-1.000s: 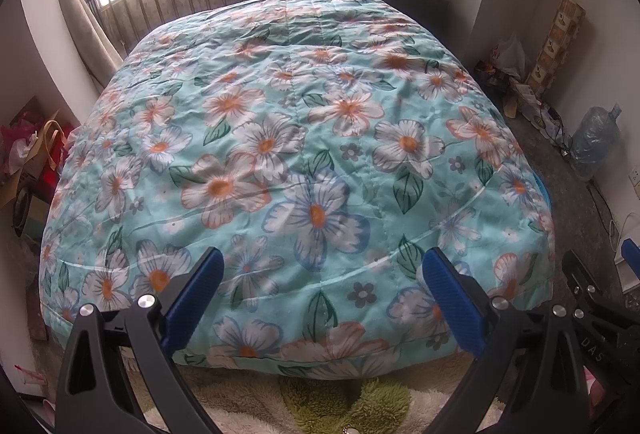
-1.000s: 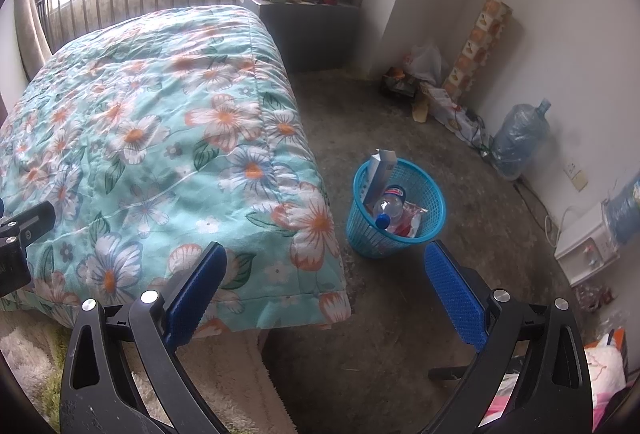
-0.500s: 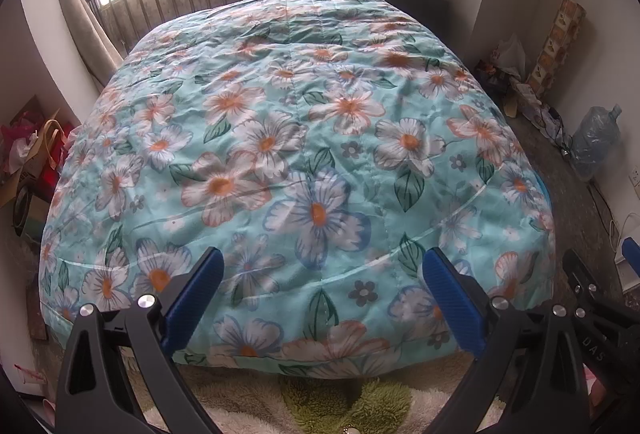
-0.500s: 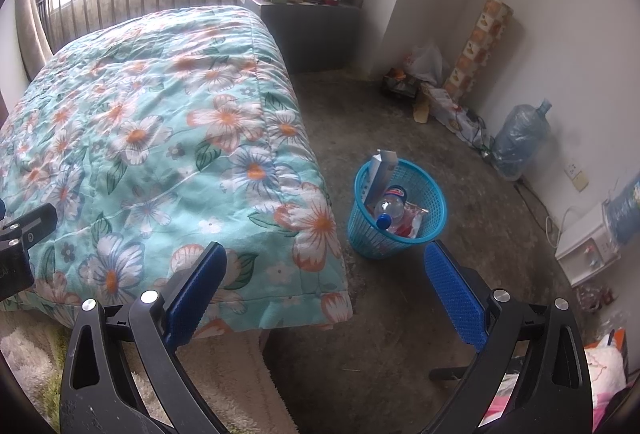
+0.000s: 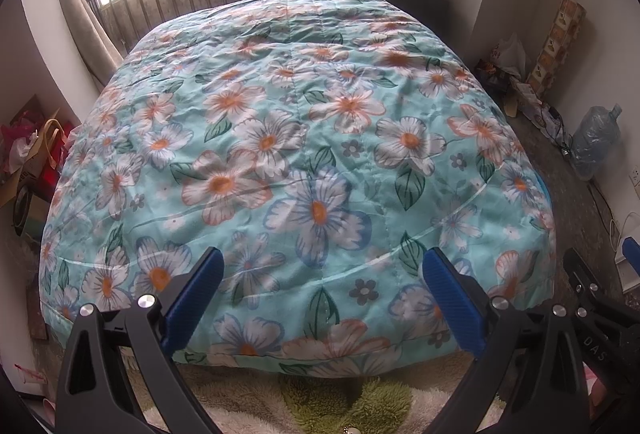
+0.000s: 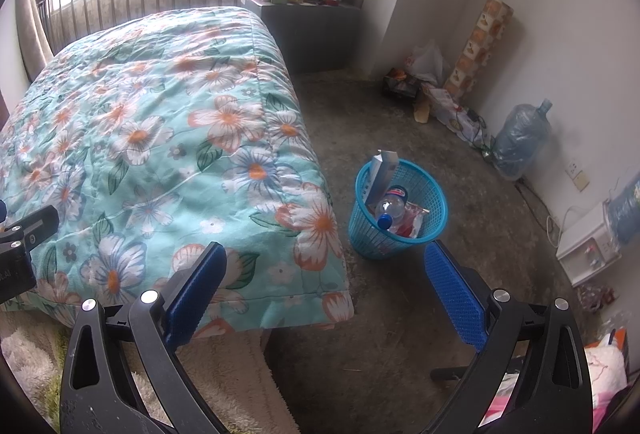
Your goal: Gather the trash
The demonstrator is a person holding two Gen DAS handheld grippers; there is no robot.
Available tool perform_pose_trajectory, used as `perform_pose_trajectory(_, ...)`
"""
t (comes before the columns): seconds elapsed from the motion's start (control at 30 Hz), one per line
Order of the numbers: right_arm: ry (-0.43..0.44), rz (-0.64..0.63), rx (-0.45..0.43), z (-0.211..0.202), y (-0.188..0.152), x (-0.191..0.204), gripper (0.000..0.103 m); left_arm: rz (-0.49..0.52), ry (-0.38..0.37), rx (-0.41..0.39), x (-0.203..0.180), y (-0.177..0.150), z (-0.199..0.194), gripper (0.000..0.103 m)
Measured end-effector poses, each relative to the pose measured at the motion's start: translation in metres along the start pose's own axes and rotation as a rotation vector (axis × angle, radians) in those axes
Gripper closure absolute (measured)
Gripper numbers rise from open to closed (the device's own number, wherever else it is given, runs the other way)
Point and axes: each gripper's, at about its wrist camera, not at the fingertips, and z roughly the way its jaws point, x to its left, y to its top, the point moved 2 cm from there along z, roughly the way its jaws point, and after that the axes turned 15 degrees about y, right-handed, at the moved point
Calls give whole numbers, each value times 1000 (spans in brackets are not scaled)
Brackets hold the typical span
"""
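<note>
Turquoise floral quilt (image 5: 304,154) beside blue basket (image 6: 416,234), perhaps full; both grippers (image 5: 322,292) (image 6: 324,286) spread, empty.

A bed (image 5: 312,138) fills the left wrist view, spread edge to edge with a turquoise floral quilt (image 6: 168,154) that drapes over its foot and right side. On the bare concrete floor (image 6: 360,314), just beside the bed's right foot corner, stands a blue mesh wastebasket (image 6: 400,230). A shaggy cream-and-green rug (image 5: 328,398) lies on the floor against the bed's foot edge. A large water jug (image 6: 520,142) stands by the wall.
</note>
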Motion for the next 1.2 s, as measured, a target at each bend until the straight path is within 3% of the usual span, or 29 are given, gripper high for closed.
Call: perform_pose_trajectory(1.2,-2,-1,-4,2,5,9,8,-1,-1,0,1,0,0,5)
